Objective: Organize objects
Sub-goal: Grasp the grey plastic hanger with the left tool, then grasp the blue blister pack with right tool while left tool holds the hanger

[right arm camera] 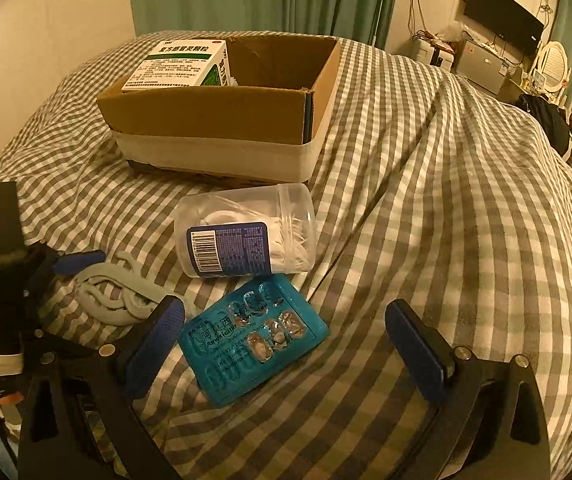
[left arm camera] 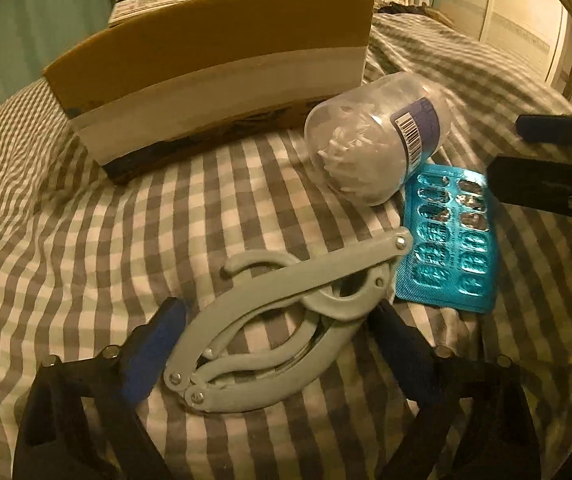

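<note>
A grey folding hanger (left arm camera: 282, 324) lies on the checked bedspread between the blue pads of my open left gripper (left arm camera: 282, 332); whether the pads touch it is unclear. Beyond it a clear jar of cotton swabs (left arm camera: 378, 138) lies on its side, with a blue blister pack (left arm camera: 448, 240) beside it. In the right wrist view my right gripper (right arm camera: 286, 344) is open over the near end of the blister pack (right arm camera: 252, 338), with the jar (right arm camera: 246, 230) and the hanger (right arm camera: 116, 292) further off. A cardboard box (right arm camera: 222, 120) holds a white and green medicine carton (right arm camera: 178, 65).
The box (left arm camera: 214, 68) stands at the far side of the bed, its near wall facing me. The checked bedspread (right arm camera: 466, 200) rises in folds to the right. A TV, mirror and cabinets stand at the far right of the room.
</note>
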The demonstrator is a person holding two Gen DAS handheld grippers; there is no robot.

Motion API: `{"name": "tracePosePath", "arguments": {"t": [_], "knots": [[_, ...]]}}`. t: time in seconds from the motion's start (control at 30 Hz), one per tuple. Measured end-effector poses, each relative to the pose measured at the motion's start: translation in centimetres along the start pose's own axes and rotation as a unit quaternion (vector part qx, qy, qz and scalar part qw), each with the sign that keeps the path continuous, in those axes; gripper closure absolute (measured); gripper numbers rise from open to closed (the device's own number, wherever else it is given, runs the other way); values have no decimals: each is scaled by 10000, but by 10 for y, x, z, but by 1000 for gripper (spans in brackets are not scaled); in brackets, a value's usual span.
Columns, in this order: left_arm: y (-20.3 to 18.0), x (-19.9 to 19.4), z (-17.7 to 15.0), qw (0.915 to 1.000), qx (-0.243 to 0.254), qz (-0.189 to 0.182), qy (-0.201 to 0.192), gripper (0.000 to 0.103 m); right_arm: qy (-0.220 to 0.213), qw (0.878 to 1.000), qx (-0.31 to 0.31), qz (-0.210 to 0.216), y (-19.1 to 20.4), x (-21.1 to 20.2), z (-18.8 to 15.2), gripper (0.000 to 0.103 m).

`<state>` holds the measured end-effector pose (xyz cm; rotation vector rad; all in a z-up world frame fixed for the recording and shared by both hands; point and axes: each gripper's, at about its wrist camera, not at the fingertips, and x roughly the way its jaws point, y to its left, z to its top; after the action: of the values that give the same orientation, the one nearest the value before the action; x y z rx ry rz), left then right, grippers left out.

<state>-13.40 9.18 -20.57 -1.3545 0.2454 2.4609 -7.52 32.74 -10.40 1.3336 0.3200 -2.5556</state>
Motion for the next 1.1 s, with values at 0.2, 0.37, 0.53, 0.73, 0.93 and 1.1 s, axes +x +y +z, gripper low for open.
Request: {"name": "tracePosePath", "arguments": {"t": [0.2, 0.37, 0.53, 0.73, 0.93, 1.1], "knots": [[24, -27, -2, 9982, -567, -73, -177, 29, 231, 9993, -279, -29, 10, 7, -1, 2], [56, -44, -2, 9925, -1182, -1, -311, 29, 872, 9926, -846, -69, 34, 35, -2, 2], [71, -48, -7, 9899, -1355, 28, -417, 29, 1279, 9861, -1048, -161, 46, 64, -1, 2], [70, -41, -3, 9907, -1307, -10, -386, 29, 1474, 9805, -1267, -295, 51, 73, -3, 0], [67, -40, -6, 9909, -1297, -35, -359, 29, 1448, 9799, -1324, -355, 49, 72, -4, 3], [67, -41, -7, 9906, -1319, -42, -366, 29, 1044, 9872, -1164, -326, 41, 46, -2, 37]]}}
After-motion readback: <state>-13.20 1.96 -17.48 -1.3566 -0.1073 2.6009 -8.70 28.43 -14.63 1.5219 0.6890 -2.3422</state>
